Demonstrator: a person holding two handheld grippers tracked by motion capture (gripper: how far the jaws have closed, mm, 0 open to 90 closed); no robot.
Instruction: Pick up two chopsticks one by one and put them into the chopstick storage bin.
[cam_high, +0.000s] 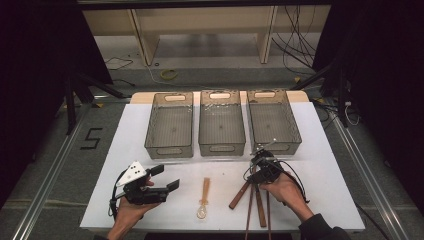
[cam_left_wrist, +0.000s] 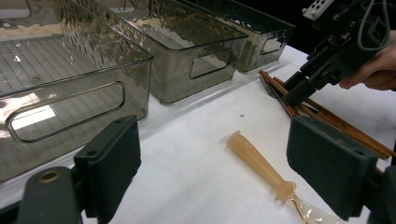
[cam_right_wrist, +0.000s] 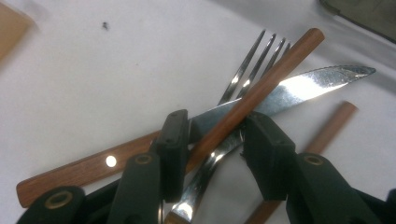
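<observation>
While the left tongs (cam_high: 167, 178) hover wide open over the white tabletop (cam_high: 310, 150), gripping nothing, the work in hand looks like sorting cutlery into the three smoky bins, and the picking step belongs to the other hand. Ahead of the left tongs stand the left bin (cam_high: 170, 125), the middle bin (cam_high: 221, 122) and the right bin (cam_high: 272, 120) in a row, all of them seemingly without cutlery. Just to the right of the left tongs, apart from them, lies a translucent amber spoon (cam_high: 204, 197), its handle toward the bins; in the left gripper view it sits between the two pads, farther off on the tabletop.

Further right, the right tongs (cam_right_wrist: 212, 140) are lowered over a crossed pile: a wooden chopstick (cam_right_wrist: 261, 88) lies diagonally between the jaws, over the fork (cam_right_wrist: 254, 65) and the wood-handled knife (cam_right_wrist: 299, 86). The jaws stand partly open around that chopstick, not clearly pinching it. A second chopstick (cam_right_wrist: 329, 126) lies just right of the right jaw.

The next move probably calls for closing on the top chopstick alone, without catching the fork neck beneath, then lifting it clear toward a bin.
</observation>
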